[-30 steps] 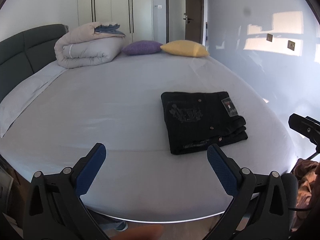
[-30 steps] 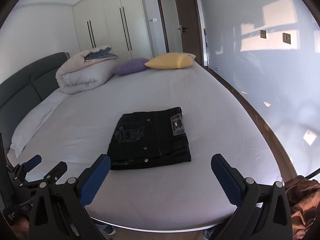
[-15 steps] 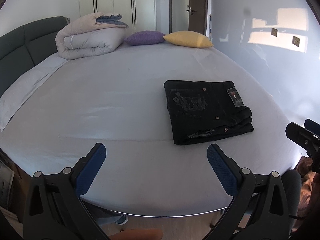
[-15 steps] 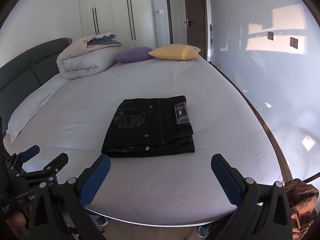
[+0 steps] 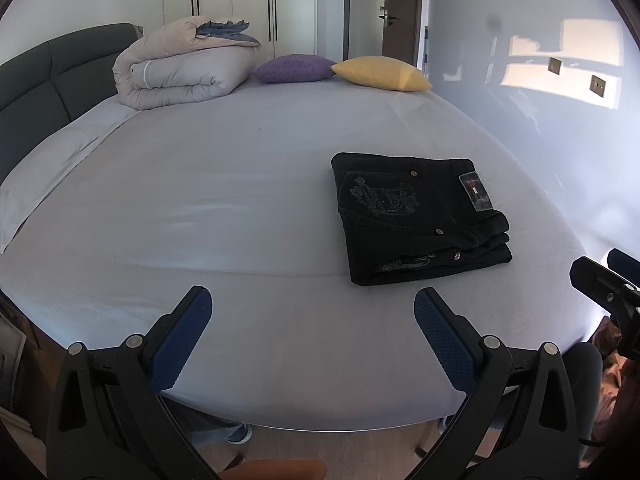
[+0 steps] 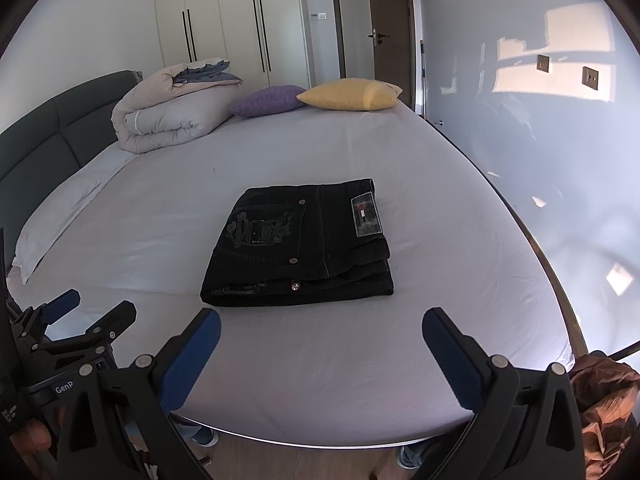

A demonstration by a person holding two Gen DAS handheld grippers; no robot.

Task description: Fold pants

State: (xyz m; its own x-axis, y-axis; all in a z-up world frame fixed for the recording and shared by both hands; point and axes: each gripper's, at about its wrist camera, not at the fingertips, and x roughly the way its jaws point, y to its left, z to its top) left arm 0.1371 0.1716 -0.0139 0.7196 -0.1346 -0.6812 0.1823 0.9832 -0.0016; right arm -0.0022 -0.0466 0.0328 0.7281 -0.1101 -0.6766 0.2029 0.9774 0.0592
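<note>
Folded black pants [image 6: 300, 244] lie mid-frame on the bed [image 6: 400, 152]. Right tool [image 6: 320, 344] and left tool [image 5: 312, 320] both gape wide, empty. Only the right view shows brown cloth [image 6: 604, 396] at lower right.

Before you lies a wide bed [image 5: 224, 184] under a smooth pale lavender fitted sheet, with a dark grey padded headboard [image 5: 44, 76] along its 9 o'clock side. You have a flat rectangular stack of folded black denim pants [image 6: 304, 240] resting on the sheet toward 3 o'clock in the left wrist view, its patch label facing up. At 11 o'clock a rolled beige and white duvet [image 5: 180, 68] sits against the headboard end. Beside it at 12 o'clock lie a purple cushion [image 5: 294, 69] and a yellow cushion [image 5: 380, 74], touching each other. A flat white pillow [image 5: 52, 176] lies along the 9 o'clock edge.
</note>
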